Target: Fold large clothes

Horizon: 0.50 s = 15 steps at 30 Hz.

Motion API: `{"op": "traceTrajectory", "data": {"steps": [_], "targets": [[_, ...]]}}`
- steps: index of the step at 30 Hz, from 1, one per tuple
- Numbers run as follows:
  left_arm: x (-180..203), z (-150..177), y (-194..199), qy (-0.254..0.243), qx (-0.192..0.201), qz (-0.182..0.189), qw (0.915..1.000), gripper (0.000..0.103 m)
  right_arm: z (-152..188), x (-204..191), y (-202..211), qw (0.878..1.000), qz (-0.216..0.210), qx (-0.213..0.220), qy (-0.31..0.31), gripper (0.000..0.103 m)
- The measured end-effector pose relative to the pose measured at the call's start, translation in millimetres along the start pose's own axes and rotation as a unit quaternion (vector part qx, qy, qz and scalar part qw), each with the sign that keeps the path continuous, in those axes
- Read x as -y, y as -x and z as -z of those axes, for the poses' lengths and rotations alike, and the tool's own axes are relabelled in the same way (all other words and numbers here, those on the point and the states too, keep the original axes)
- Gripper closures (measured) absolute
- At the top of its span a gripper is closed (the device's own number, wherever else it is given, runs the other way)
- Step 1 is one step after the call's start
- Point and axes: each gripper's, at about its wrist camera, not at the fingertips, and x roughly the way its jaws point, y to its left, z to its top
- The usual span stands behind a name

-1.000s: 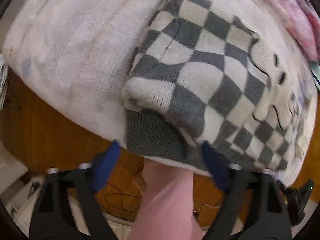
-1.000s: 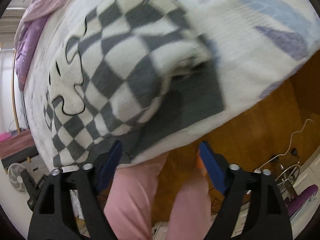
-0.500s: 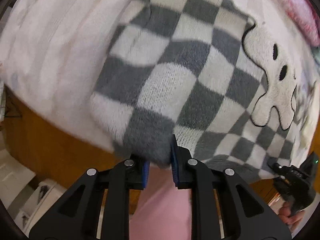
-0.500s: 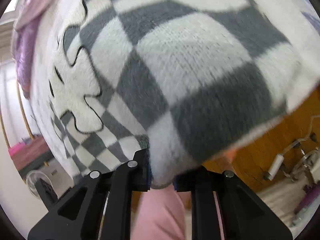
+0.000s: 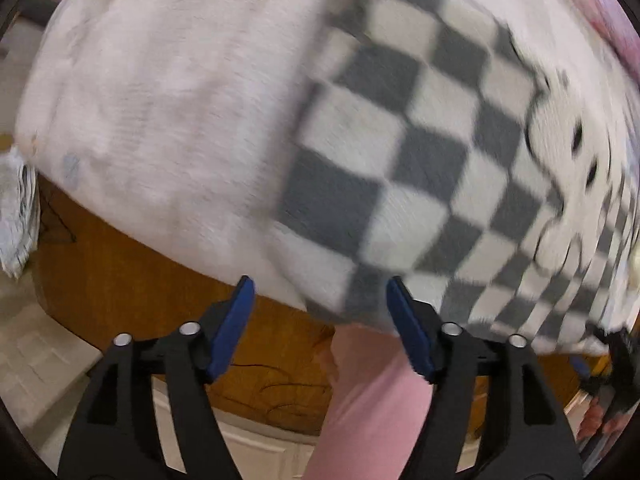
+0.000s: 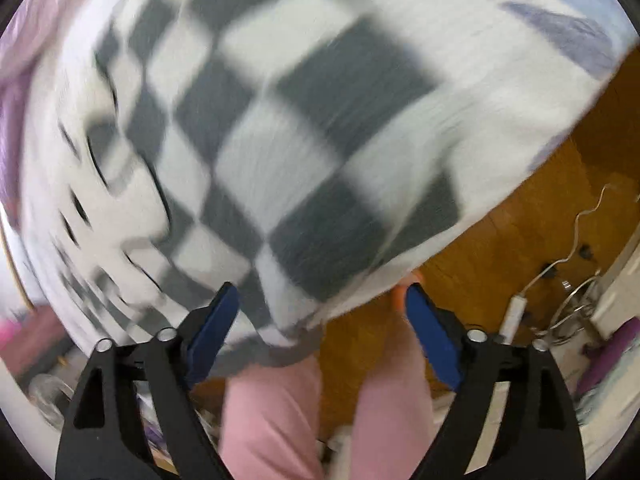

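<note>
A grey-and-white checked sweater (image 5: 420, 168) with a cream ghost figure lies flat on a pale blanket (image 5: 160, 100) at the bed's near edge. The left gripper (image 5: 320, 308) hovers over the sweater's near left corner; its jaws are opening and the blue pads stand apart from the cloth. In the right wrist view the same sweater (image 6: 280, 140) fills the frame, blurred. Over its near right corner the right gripper (image 6: 320, 312) has its jaws opening too, with the hem below the gap and neither pad pressing on it.
Wooden floor (image 5: 140, 288) shows below the bed edge. The person's pink trouser legs (image 6: 276, 420) stand close against the bed. A white cable (image 6: 576, 240) and metal items lie on the floor at right. Pink bedding (image 5: 600, 20) is piled at the far right.
Both grippers shut on the sweater's near hem corners half a second ago and have let go since. The bunched hem now lies spread flat, and both hands have drawn back toward the bed edge.
</note>
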Motion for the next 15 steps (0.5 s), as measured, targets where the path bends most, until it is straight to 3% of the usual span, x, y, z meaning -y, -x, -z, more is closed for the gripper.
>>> {"op": "traceTrajectory", "data": {"steps": [3,5,6,7,8,10,13,15], "targets": [[-21,-21,-16,0.057,-0.012,0.025,0.9980,0.032,-34,27,10,0.997,-0.049,0.042,-0.043,0.017],[-29,-32,-29,0.088,-0.020,0.053,0.9945,0.045,-50,34,-1,0.993,-0.078,0.044,-0.081,0.022],[-32,-39,-37,0.107,-0.031,0.074,0.9910,0.058,-58,36,-12,0.987,-0.117,0.029,-0.108,0.034],[-34,-44,-42,0.120,-0.040,0.072,0.9893,0.063,-60,36,-17,0.985,-0.114,0.020,-0.124,0.060],[-34,-46,-38,0.122,-0.038,0.073,0.9891,0.068,-60,34,-17,0.987,-0.093,0.019,-0.127,0.074],[-32,-46,-20,0.101,-0.027,0.066,0.9923,0.080,-58,24,-5,0.993,-0.074,0.022,-0.090,0.088],[-27,-38,15,0.074,-0.005,0.064,0.9952,0.086,-48,19,28,0.998,-0.031,0.043,-0.034,0.089],[-22,-37,13,0.064,-0.002,0.040,0.9971,0.086,-54,18,21,0.999,0.005,0.033,-0.012,0.089]]}}
